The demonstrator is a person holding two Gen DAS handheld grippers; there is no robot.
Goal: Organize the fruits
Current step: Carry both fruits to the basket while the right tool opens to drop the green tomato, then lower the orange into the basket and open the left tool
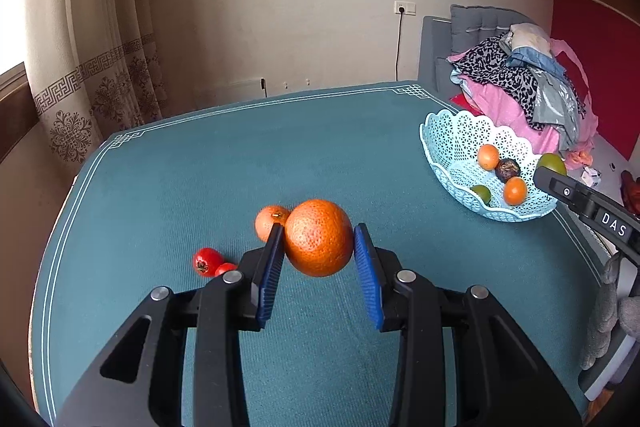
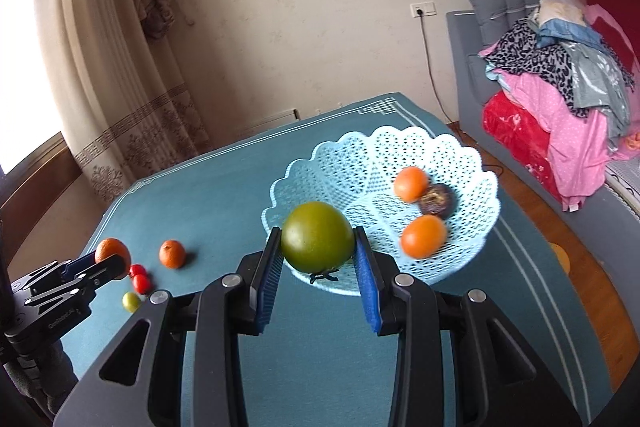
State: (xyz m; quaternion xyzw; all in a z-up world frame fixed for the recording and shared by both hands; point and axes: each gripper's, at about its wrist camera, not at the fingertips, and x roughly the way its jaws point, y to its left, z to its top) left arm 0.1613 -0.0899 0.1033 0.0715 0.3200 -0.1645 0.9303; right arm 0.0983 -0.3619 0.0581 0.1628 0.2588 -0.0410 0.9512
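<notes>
My right tool [image 2: 317,247] grips the green fruit [image 2: 317,235] at frame centre, beside the basket [image 2: 472,163]; I'd clear the rim before releasing. My left tool [image 1: 319,247] clamps the orange [image 1: 319,243].

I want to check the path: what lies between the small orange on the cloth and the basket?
In the right wrist view, only bare cloth lies between the small orange and the basket.

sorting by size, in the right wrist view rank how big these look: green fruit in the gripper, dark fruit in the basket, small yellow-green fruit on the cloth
1. green fruit, though it is nearest the camera
2. dark fruit
3. small yellow-green fruit
</notes>
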